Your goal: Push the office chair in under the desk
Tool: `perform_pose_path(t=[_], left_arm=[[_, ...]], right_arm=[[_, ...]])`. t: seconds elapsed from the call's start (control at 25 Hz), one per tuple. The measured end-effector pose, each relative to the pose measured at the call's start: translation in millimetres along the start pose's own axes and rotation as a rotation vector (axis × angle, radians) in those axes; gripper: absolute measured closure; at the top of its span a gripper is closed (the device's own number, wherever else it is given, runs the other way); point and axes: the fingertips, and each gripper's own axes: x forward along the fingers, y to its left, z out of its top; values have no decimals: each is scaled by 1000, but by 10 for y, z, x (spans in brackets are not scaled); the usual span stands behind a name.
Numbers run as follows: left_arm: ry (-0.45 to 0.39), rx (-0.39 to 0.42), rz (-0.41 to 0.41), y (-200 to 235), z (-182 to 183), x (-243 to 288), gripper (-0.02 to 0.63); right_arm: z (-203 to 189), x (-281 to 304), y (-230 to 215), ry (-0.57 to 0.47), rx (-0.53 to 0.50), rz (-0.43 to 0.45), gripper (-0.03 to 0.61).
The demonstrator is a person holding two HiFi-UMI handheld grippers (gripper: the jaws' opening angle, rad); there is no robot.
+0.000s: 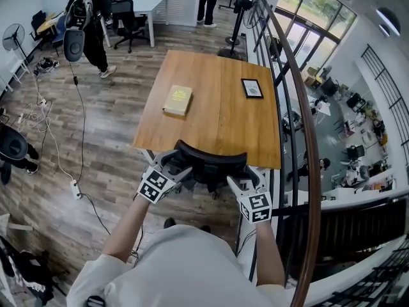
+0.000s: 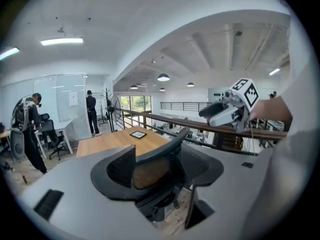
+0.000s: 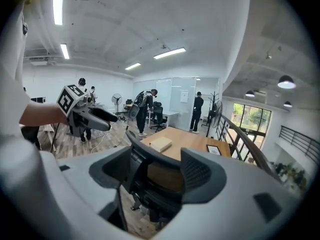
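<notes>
- Wood-floored office; a wooden desk (image 1: 217, 117) bears a yellow book (image 1: 178, 100) and a black frame (image 1: 252, 88).
- Left gripper (image 1: 172, 169): jaws apart around the backrest.
- Office chair (image 1: 211, 160): backrest at the desk's near edge.
- Right gripper (image 1: 247, 179): jaws wide apart around the backrest.

The floor (image 1: 96, 146) is grey-brown wood planks with white cables (image 1: 38, 117) lying on it. A curved brown railing (image 1: 300, 107) runs down the right side, and a lower room (image 1: 358, 139) shows past it. Big windows (image 1: 307, 11) let in daylight. Long lights (image 3: 170, 53) glow on the white ceiling (image 3: 125, 24). A white table (image 1: 150, 4) stands far back.
</notes>
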Motion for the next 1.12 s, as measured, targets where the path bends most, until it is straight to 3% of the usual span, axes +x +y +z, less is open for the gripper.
perform_pose_path(t=[0.12,0.36,0.52,0.72,1.12], left_arm=[[-56,-72,22,13,143,-101,367],[-100,-96,53,-51,275,-270,428],[-114,-103,52,-97,282,-293,482],[-132,-106,70,-117,344,-348,540],[-148,-122,98,-79,409,-419,615]], right_arm=[[96,-97,-11,-18,38,9,268],[278,-284,6,-83,80,15,310],[302,-312,26,-109,59,5,421],[344,-381,6,-146,87,-11,516],[400,-458,-38,-182,109,-32,566]])
